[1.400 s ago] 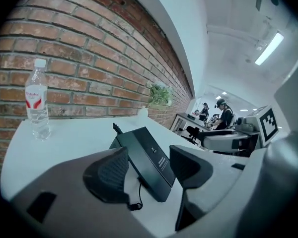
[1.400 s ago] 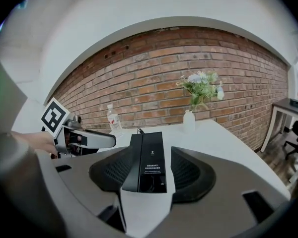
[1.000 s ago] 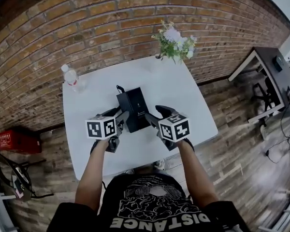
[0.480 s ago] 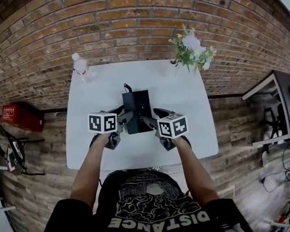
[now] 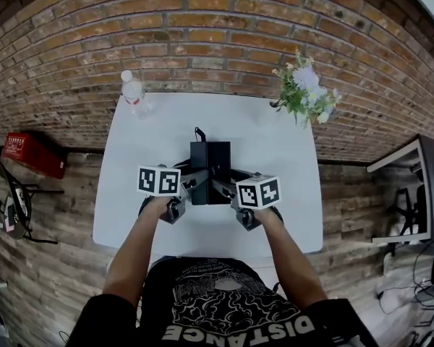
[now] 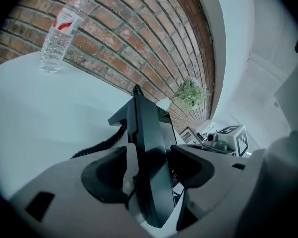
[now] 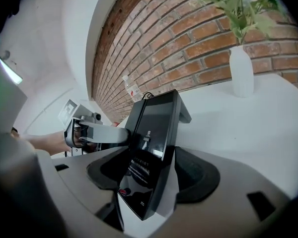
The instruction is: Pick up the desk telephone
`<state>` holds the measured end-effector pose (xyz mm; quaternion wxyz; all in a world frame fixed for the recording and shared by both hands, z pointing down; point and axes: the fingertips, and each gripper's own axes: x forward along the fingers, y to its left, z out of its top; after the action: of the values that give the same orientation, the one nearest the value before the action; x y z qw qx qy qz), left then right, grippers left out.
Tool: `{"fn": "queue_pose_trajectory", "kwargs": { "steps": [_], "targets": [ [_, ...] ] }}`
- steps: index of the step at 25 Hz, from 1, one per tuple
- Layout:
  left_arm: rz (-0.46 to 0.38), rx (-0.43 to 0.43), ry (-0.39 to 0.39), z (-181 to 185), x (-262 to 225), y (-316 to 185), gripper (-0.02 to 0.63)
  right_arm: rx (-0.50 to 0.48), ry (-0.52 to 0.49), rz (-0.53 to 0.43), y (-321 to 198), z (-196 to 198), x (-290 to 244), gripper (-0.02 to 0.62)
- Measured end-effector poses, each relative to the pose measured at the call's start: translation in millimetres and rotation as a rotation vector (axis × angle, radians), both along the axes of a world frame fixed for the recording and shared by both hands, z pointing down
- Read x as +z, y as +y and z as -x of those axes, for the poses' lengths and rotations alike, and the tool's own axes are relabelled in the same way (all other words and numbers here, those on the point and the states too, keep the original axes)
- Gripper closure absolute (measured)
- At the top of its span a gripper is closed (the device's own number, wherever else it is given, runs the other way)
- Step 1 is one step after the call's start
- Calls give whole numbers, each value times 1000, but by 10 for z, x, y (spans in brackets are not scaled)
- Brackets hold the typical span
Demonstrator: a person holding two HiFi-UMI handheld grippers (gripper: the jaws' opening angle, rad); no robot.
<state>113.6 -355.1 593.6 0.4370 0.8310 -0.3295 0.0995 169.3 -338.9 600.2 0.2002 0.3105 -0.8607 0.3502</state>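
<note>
The black desk telephone [image 5: 210, 163] sits in the middle of the white table [image 5: 275, 215], its coiled cord trailing at the left. My left gripper [image 5: 194, 183] straddles its left edge with the handset; in the left gripper view the phone [image 6: 146, 133] stands between the jaws of that gripper [image 6: 149, 168], and the pads do not visibly squeeze it. My right gripper [image 5: 221, 186] straddles the right edge. The right gripper view shows the phone's screen side [image 7: 156, 128] between the jaws of that gripper [image 7: 151, 171], which are opening.
A clear water bottle [image 5: 133, 92] stands at the table's far left corner, and a white vase with flowers [image 5: 307, 92] at the far right. A brick wall runs behind the table. A red box [image 5: 32, 154] lies on the floor at the left.
Both grippers have sunk toward the table and slid onto the near sides of the phone. The head view has swung, so the table now sits squarer in the picture.
</note>
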Motion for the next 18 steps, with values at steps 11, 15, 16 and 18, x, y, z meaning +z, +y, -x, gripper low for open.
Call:
{"fn": "queue_pose_trajectory", "kwargs": {
  "steps": [11, 15, 16, 18],
  "targets": [
    [30, 0, -48, -56, 60, -103, 341, -6, -69, 71, -11, 63, 95, 331],
    [45, -5, -25, -77, 48, -95, 341, 12, -87, 65, -23, 46, 97, 321],
    [61, -12, 0, -89, 40, -91, 369, 19, -90, 66, -31, 42, 96, 321],
    [90, -36, 42, -93, 32, -89, 396, 26, -97, 73, -42, 44, 96, 324]
  ]
}}
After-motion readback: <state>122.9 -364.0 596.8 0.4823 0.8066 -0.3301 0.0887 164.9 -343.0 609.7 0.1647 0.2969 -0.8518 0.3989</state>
